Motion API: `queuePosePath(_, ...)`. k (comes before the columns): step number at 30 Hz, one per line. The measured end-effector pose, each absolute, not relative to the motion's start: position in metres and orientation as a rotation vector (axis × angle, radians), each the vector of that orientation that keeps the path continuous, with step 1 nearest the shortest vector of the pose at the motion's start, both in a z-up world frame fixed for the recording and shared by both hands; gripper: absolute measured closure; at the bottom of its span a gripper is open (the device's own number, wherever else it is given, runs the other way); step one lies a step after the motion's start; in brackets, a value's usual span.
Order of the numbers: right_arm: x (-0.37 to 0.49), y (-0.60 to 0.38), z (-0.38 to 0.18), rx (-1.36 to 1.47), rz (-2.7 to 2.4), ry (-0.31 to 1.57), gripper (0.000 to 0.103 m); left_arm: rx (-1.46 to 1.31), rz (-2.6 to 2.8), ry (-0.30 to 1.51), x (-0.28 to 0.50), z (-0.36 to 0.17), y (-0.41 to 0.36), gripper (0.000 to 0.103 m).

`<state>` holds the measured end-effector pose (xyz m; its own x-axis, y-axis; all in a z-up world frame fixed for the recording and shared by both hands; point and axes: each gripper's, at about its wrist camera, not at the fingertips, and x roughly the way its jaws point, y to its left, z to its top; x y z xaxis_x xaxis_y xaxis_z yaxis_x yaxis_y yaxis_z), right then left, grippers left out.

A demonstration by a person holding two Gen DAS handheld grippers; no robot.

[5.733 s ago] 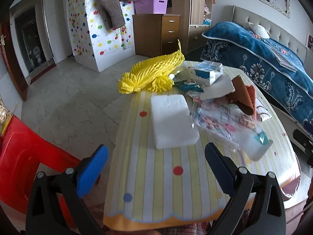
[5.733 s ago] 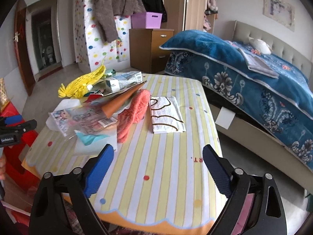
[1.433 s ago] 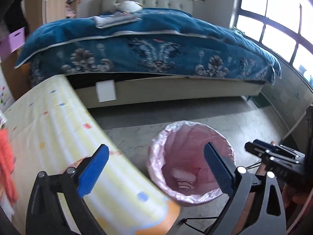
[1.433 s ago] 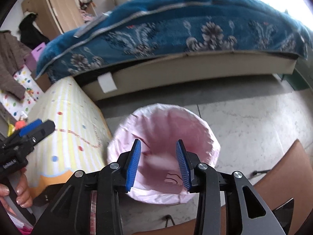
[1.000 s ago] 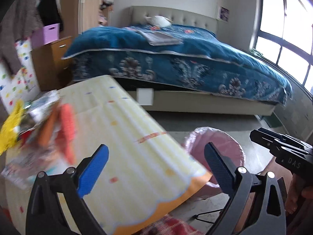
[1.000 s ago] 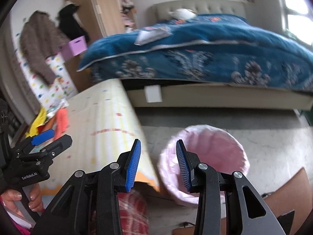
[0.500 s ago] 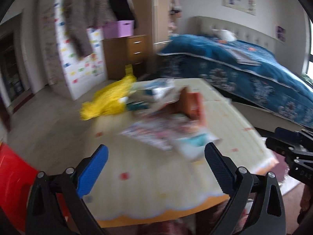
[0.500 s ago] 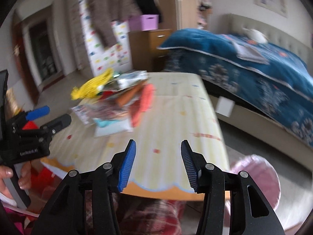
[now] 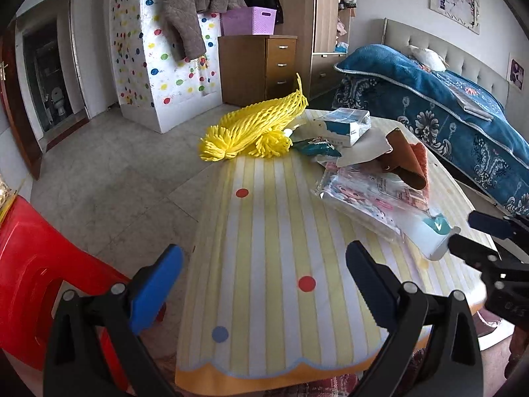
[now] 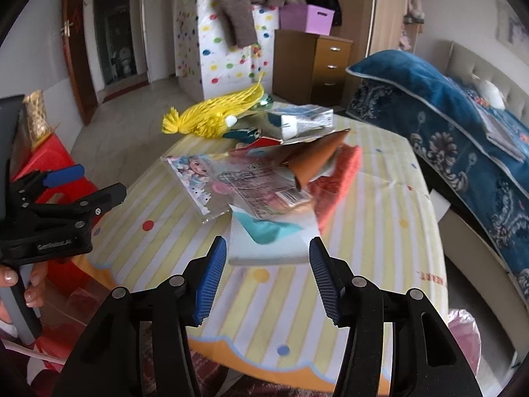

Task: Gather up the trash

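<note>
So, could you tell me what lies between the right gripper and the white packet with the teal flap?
Only bare striped tablecloth: in the right wrist view the right gripper, jaws opening and empty, faces the white packet directly.

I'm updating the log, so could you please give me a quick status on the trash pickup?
Left gripper open, empty. Right gripper opening, empty, facing the white packet. Trash pile on the table. Nothing blocking.
</note>
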<state>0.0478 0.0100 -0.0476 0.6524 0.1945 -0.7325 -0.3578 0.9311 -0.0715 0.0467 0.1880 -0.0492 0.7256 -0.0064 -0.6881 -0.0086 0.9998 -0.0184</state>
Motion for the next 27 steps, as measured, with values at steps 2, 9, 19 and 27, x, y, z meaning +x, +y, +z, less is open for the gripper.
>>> queuePosePath(2, 0.055, 0.017, -0.051, -0.238, 0.315, 0.807, 0.050, -0.022, -0.006, 0.764, 0.050, -0.052, 0.187, 0.007)
queuePosePath(9, 0.073, 0.038, -0.064, -0.327, 0.307, 0.807, 0.053, -0.031, -0.033, 0.779, 0.058, -0.056, 0.181, 0.007)
queuePosePath(19, 0.064, 0.030, -0.059, -0.327, 0.333, 0.768, 0.087, -0.030, -0.065, 0.758, 0.052, -0.048, 0.171, 0.007)
queuePosePath(27, 0.037, 0.006, -0.038, -0.271, 0.354, 0.709, 0.094, -0.027, -0.068, 0.752, 0.043, -0.044, 0.161, 0.007)
